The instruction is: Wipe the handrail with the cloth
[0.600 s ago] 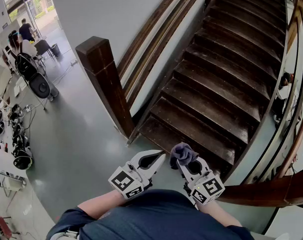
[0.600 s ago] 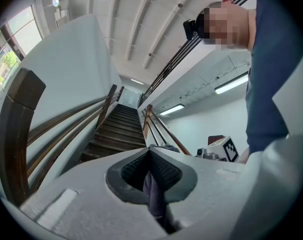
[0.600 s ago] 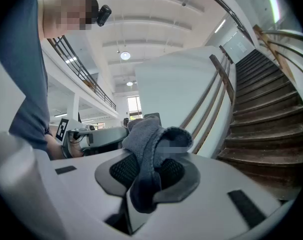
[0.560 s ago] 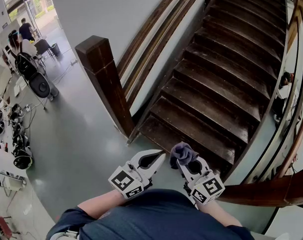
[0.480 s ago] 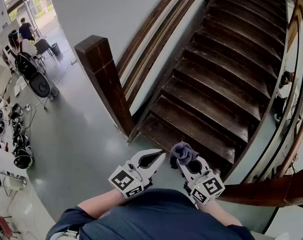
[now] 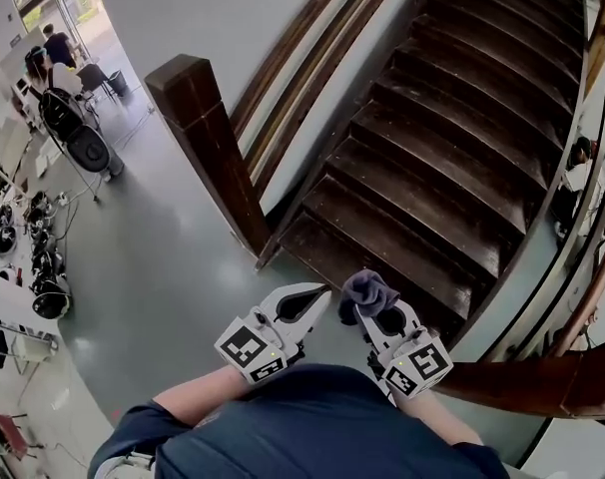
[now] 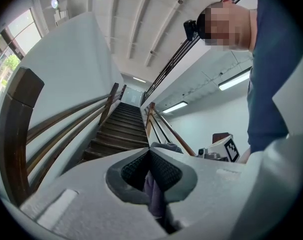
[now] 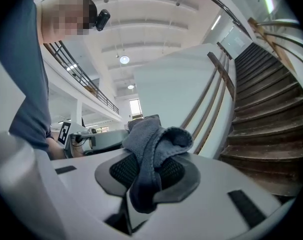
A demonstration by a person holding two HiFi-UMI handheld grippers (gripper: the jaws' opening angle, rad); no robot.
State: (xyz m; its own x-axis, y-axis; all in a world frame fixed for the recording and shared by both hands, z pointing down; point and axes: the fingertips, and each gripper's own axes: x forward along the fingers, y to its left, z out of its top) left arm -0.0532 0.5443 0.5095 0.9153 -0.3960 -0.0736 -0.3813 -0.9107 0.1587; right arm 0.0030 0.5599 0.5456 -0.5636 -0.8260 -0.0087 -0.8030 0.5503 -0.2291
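1. The right hand-held gripper (image 6: 372,310) is clamped on the grey cloth (image 8: 154,144). Most of the cloth stands bunched above the pads and a tail hangs down through the gap. Held by a pinch like this, the wad could drag out once it rubs along wood, and it would then drop to the floor (image 6: 163,267) or the stairs (image 6: 432,188).
2. The cloth touches no rail yet. The left handrail (image 6: 293,53) rises from the newel post (image 6: 198,128), well apart from the cloth. The dark right handrail (image 6: 527,382) lies nearer, beside the person's right arm. A hurried reach could put hard jaw plastic on the wood instead of fabric.
3. The loose fold on top could catch on the post's square corner and peel the cloth free.
4. The left hand-held gripper (image 6: 320,291) has its tips together. A greyish-purple strip shows in the gap behind them, and I cannot tell what it is. Closed like this, it cannot quickly catch a slipping cloth.
5. The lowest stair is directly ahead, so attention on the rail risks a misstep.
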